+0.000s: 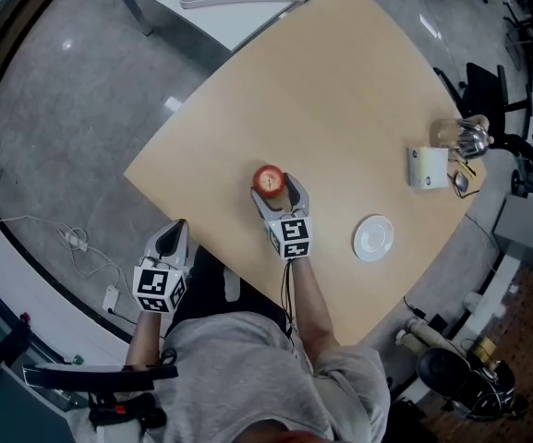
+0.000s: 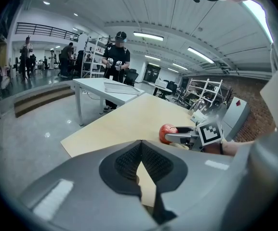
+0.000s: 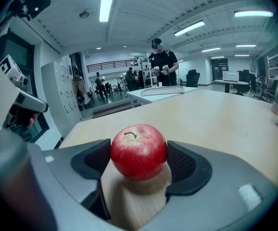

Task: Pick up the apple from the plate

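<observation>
Apple (image 1: pixel 268 180): off the plate (image 1: pixel 373 238), clamped in right gripper (image 3: pixel 138 161) over the table (image 1: pixel 340 100), just in from its near edge. Pads sit on opposite sides at the widest girth, stem up. That's the right place to hold it.

Handling, my read: light, rigid, round, smooth skin. It could roll or slip if the squeeze goes off-centre, and bruise if overdone. Moderate force should do.

Can't tell whether it's clear of the tabletop or just touching it.

Left gripper (image 1: pixel 173 236): jaws together, empty, off the near edge, well apart from the apple.

Plate is bare, near the same edge, to the apple's right. Not in the way.

Box (image 1: pixel 428 167) and glass vessel (image 1: pixel 460 137) at the right corner, well apart. Nothing blocks a lift.
</observation>
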Action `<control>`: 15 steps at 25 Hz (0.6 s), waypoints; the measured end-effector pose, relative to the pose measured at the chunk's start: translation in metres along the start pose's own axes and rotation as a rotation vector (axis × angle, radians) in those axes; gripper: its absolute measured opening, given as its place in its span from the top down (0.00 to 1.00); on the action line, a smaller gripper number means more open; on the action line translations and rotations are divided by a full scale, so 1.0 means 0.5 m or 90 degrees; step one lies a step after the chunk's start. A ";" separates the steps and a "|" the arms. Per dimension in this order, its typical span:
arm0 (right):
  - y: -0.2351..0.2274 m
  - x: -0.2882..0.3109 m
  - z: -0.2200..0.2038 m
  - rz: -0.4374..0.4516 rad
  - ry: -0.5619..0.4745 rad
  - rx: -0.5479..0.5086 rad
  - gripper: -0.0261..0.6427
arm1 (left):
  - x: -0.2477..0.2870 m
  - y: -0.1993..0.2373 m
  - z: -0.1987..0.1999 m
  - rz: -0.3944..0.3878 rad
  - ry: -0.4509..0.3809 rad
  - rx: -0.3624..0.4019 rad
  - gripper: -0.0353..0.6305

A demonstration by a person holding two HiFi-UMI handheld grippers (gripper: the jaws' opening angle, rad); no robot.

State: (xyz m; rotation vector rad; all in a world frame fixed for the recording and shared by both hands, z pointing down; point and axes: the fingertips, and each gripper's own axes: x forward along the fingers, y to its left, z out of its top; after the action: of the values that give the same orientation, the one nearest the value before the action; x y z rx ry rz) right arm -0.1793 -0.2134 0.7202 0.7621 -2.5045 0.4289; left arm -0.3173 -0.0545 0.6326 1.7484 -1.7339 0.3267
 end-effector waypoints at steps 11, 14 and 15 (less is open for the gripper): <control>-0.032 -0.026 0.012 -0.028 -0.009 0.007 0.41 | 0.008 -0.022 0.023 -0.019 -0.011 0.022 0.92; -0.036 -0.036 0.022 -0.039 -0.017 0.009 0.41 | 0.010 -0.027 0.036 -0.029 -0.017 0.031 0.92; -0.035 -0.040 0.028 -0.043 -0.020 0.010 0.41 | 0.008 -0.027 0.041 -0.033 -0.018 0.034 0.92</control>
State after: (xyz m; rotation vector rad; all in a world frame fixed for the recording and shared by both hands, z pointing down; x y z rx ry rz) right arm -0.1592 -0.2244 0.7006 0.8626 -2.4999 0.4162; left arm -0.3092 -0.0712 0.6157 1.8411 -1.7114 0.3297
